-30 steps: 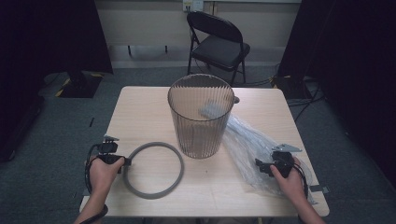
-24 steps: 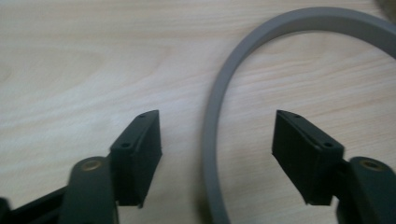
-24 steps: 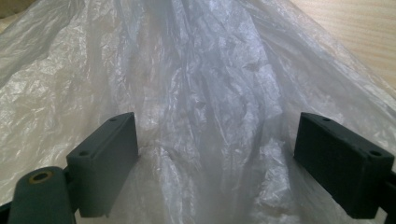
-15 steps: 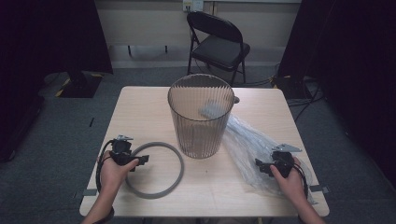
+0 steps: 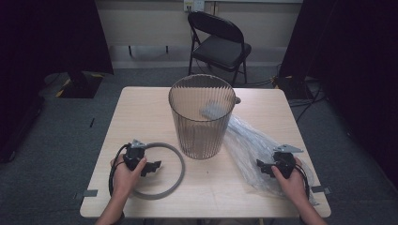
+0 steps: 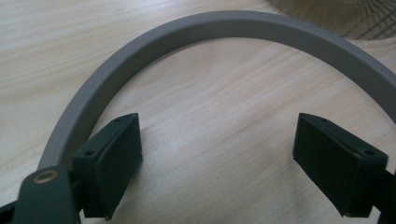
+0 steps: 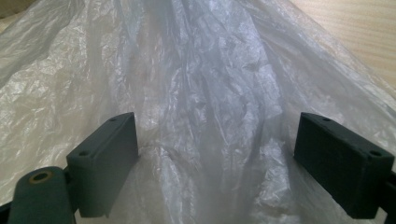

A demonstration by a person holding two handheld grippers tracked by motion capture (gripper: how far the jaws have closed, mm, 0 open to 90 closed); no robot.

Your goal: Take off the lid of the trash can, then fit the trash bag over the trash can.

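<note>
The left gripper [image 6: 217,172], jaws just opened wide, has the grey ring [image 6: 154,42] arcing ahead, unclamped. The right gripper [image 7: 217,163], jaws apart, has the plastic bag [image 7: 210,84] spread between and ahead.

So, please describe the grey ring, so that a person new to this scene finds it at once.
Start at the ribbed bin in the middle of the table. The grey ring lies flat to its left, by the left gripper. It is the one thin open hoop; the plastic bag opposite is crumpled.

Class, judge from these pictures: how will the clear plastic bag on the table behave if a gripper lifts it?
The plastic bag is thin and crumpled, so it would probably drape limply. It looks very light, and its glossy film may slip between the jaws.
</note>
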